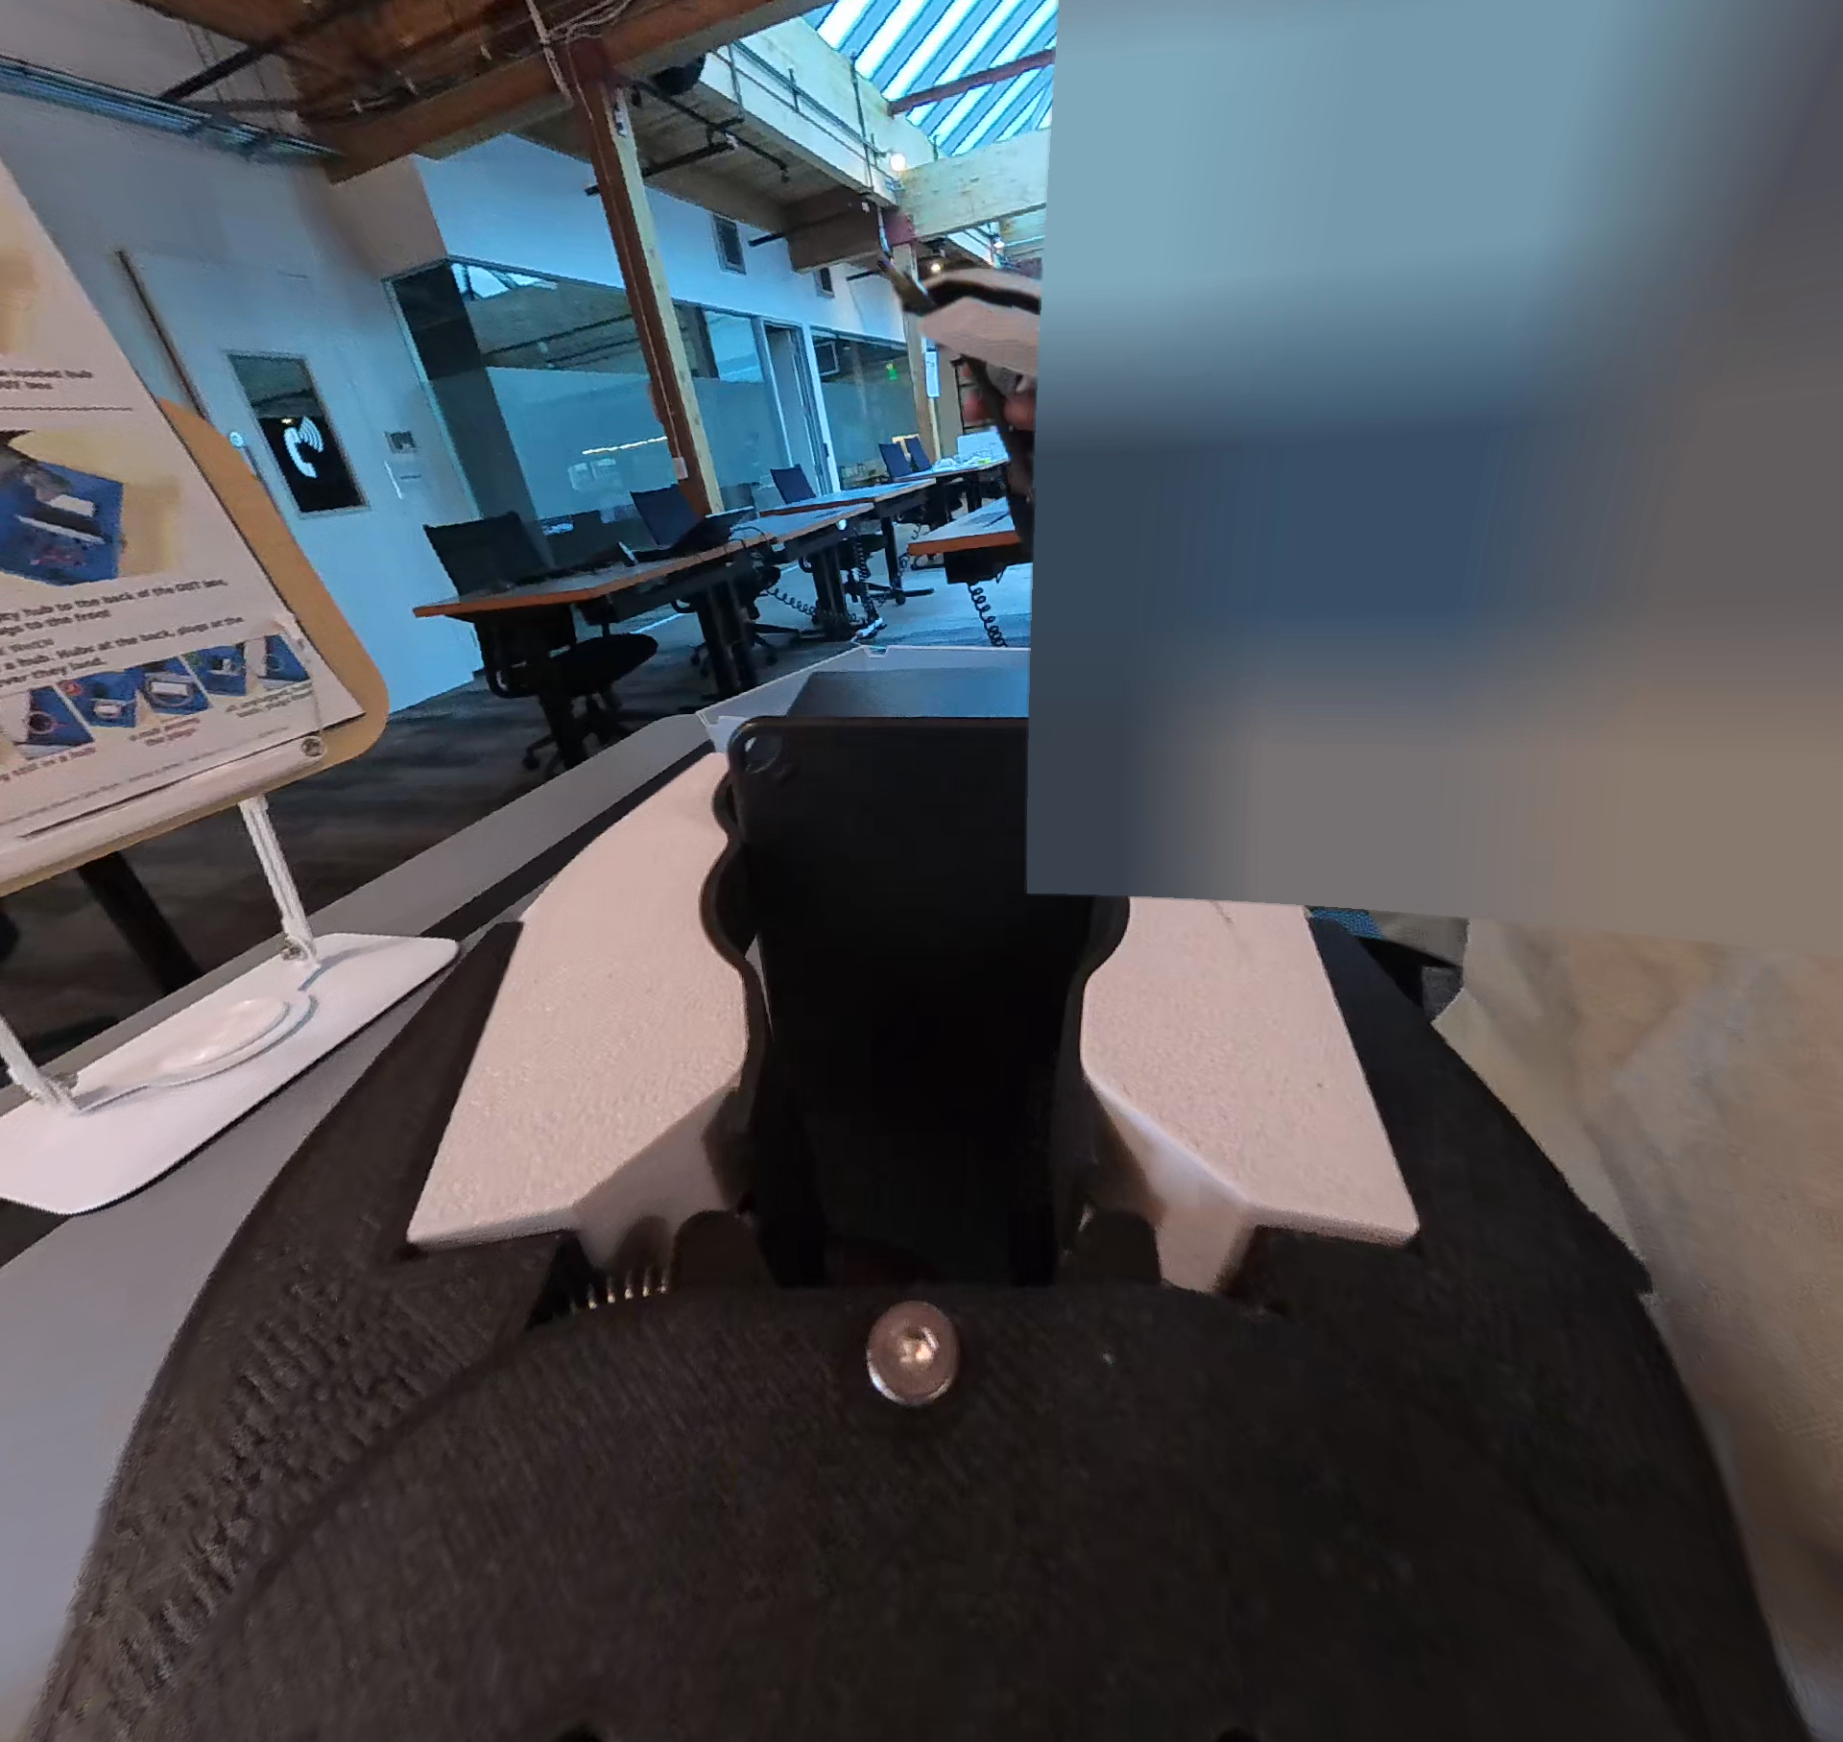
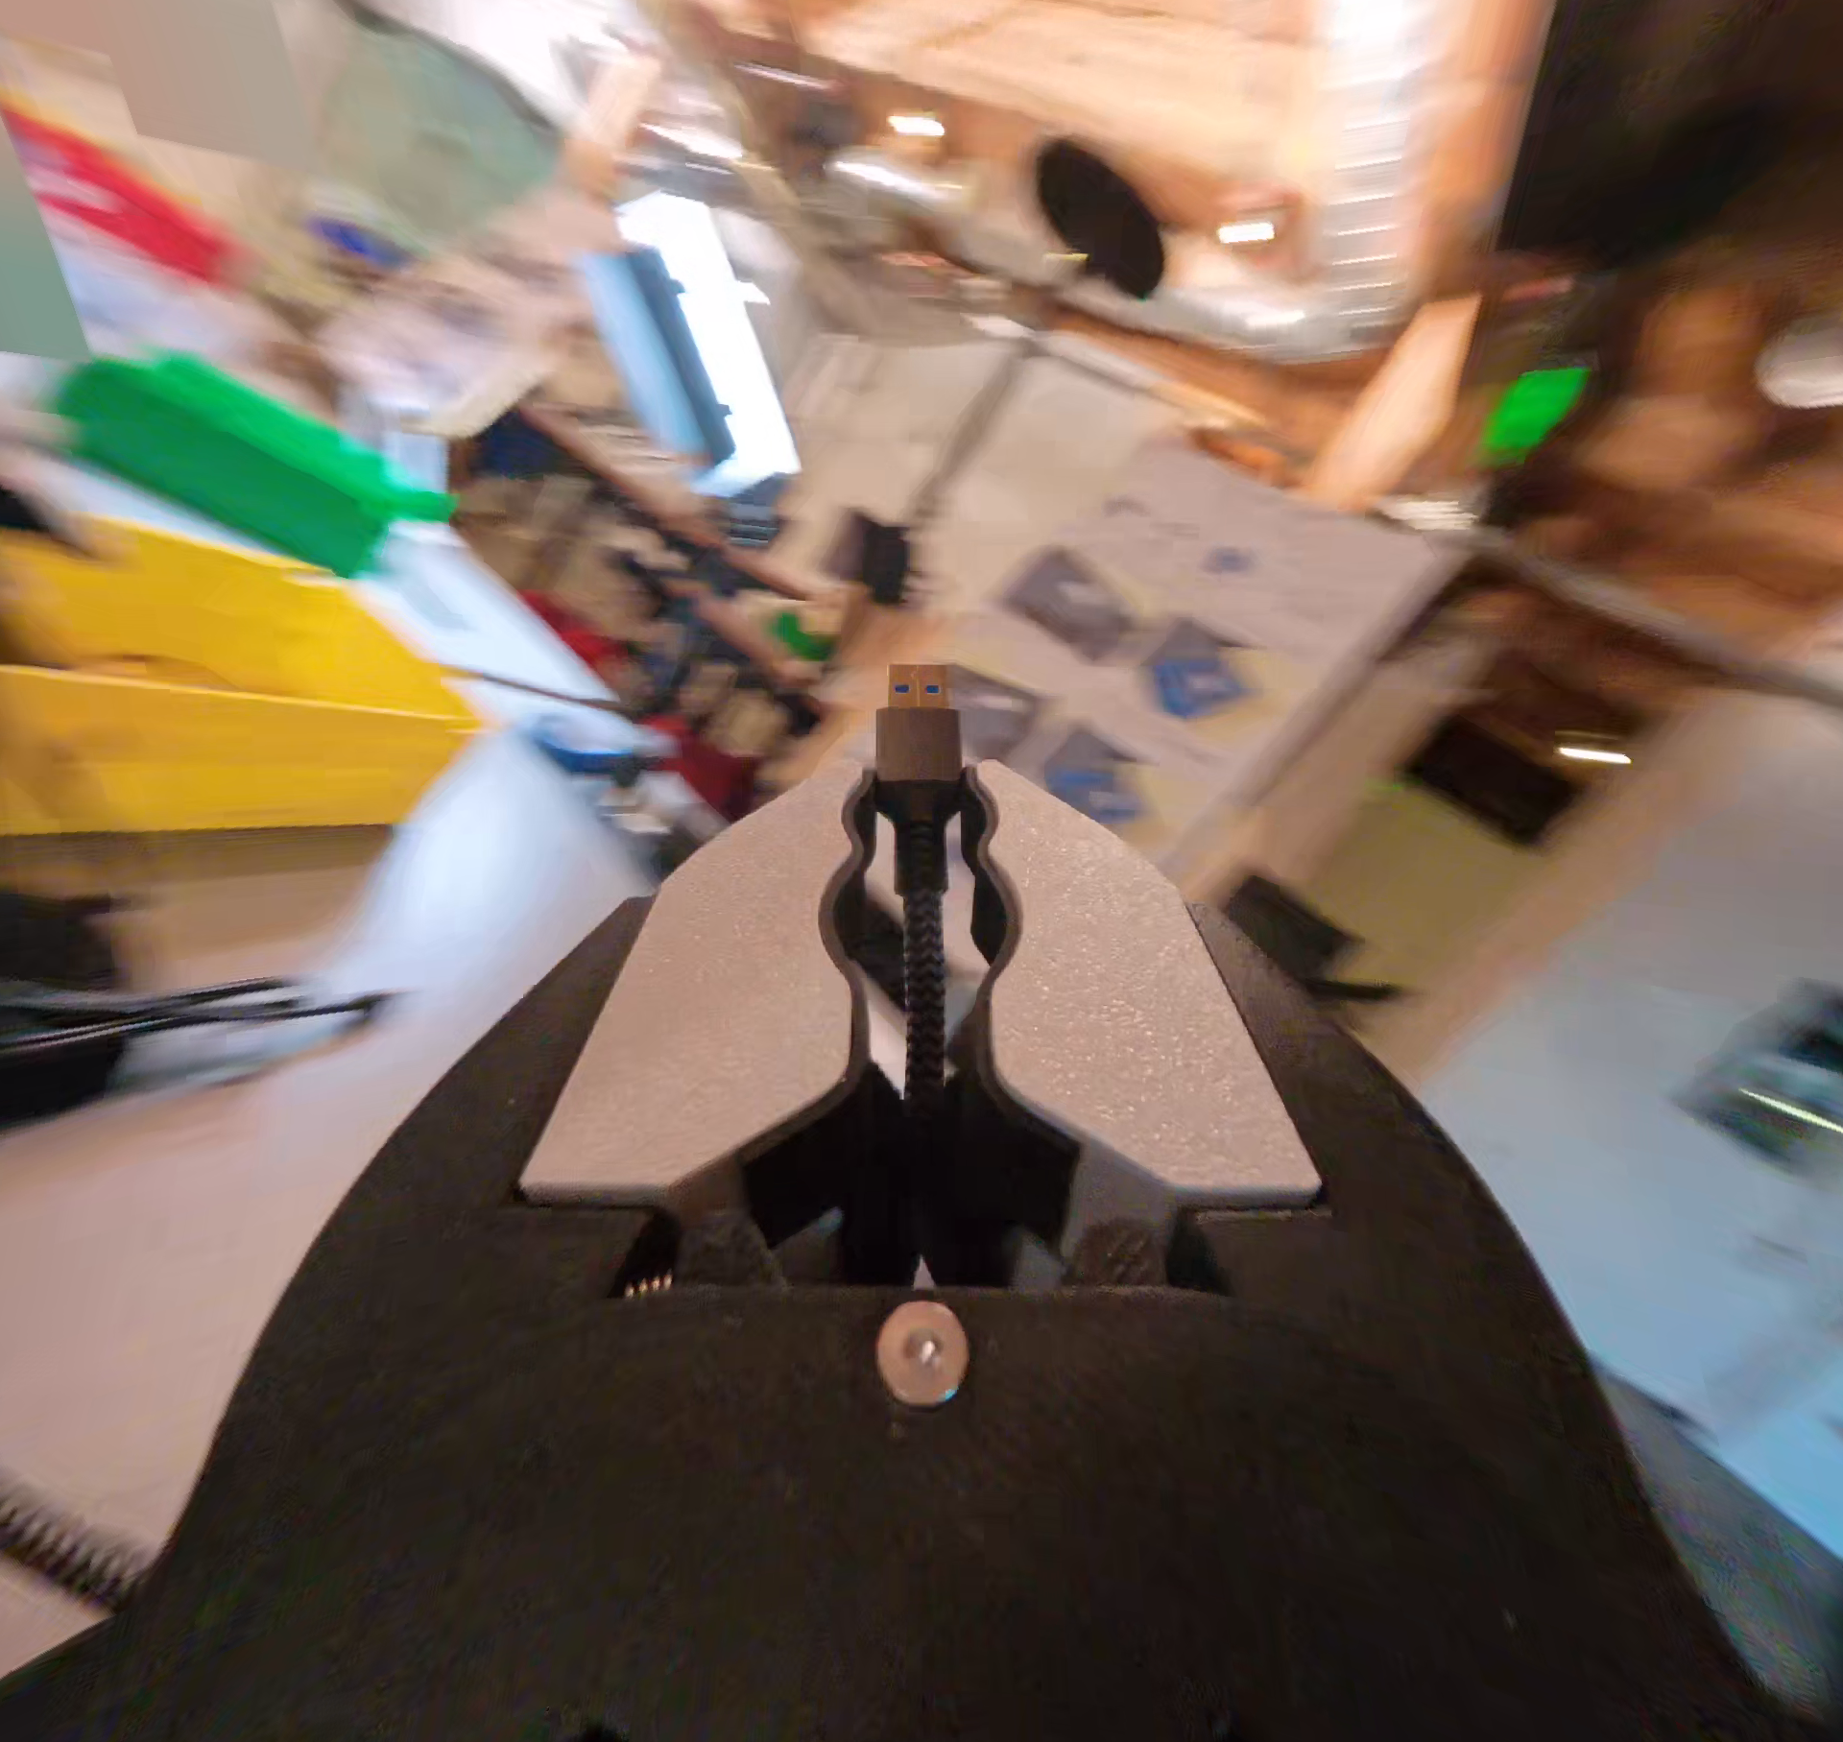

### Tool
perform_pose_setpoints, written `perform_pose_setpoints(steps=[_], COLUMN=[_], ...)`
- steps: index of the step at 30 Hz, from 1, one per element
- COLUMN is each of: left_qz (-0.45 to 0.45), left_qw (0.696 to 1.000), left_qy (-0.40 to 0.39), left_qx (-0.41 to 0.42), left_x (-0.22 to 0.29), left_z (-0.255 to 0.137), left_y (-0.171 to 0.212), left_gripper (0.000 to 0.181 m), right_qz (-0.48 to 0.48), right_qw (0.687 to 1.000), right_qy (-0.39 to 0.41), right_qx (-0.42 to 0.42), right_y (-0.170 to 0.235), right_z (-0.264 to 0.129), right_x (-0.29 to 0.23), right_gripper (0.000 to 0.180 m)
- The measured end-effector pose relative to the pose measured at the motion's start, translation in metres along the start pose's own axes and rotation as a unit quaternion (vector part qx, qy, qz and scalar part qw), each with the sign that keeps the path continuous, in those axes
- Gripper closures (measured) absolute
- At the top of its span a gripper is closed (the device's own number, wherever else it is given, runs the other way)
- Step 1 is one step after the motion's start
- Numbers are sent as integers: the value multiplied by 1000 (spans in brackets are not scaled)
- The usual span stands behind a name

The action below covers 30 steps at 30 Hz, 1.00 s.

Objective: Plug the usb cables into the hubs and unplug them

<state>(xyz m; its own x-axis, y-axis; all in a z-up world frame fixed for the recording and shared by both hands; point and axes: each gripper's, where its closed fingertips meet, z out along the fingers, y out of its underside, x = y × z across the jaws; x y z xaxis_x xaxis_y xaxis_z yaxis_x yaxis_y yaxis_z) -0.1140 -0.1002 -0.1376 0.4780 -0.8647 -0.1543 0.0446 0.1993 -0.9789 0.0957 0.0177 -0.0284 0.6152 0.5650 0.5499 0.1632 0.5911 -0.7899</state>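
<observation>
— Where is the usb cable (image 2: 920, 906)?

— Only the right wrist view shows it: a black braided cord running up between the right gripper (image 2: 919, 802)'s grey fingers (image 2: 738, 986), which are pinched on it just below the dark plug housing. The metal plug (image 2: 919, 685), blue inside, sticks out past the fingertips into open air. Everything behind is smeared — a yellow bin (image 2: 199, 697) at left, a printed sheet (image 2: 1177, 637) at right.

— And the other tool?

— The left wrist view is sharper. The left gripper (image 1: 913, 797)'s white fingers (image 1: 598, 1016) stand well apart, with a flat black object (image 1: 888, 896) between them; the blur patch hides its right side, so I cannot tell whether it is clamped. At left, an instruction sheet on a stand (image 1: 150, 547) rests on the grey table (image 1: 100, 1345); desks and chairs (image 1: 618, 617) lie beyond.
</observation>
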Motion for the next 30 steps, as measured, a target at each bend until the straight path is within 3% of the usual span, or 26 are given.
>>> perform_pose_setpoints(steps=[3,5,13,19,21,25,30], left_qz=[2,1,1,13,12,8,5], left_qw=[1000,1000,1000,999,999,1000,1000], left_qy=[-4,-4,1,8,9,7,6], left_qx=[3,0,-19,-32,-31,-29,-28], left_x=[1,1,4,8,8,6,6], left_z=[0,0,3,6,7,6,7], left_y=[0,2,11,15,15,15,16], left_gripper=[116,116,117,117,117,117,117], right_qz=[-73,-123,-230,-235,-196,-153,-132], right_qw=[980,956,882,869,888,908,900], right_qy=[186,262,374,363,335,225,44], right_qx=[-17,-37,-171,-238,-245,-320,-414], right_y=[18,34,104,144,159,204,246], right_z=[-25,-44,-106,-121,-120,-113,-103], right_x=[65,87,113,118,113,87,35], right_gripper=[164,163,163,164,164,163,163])
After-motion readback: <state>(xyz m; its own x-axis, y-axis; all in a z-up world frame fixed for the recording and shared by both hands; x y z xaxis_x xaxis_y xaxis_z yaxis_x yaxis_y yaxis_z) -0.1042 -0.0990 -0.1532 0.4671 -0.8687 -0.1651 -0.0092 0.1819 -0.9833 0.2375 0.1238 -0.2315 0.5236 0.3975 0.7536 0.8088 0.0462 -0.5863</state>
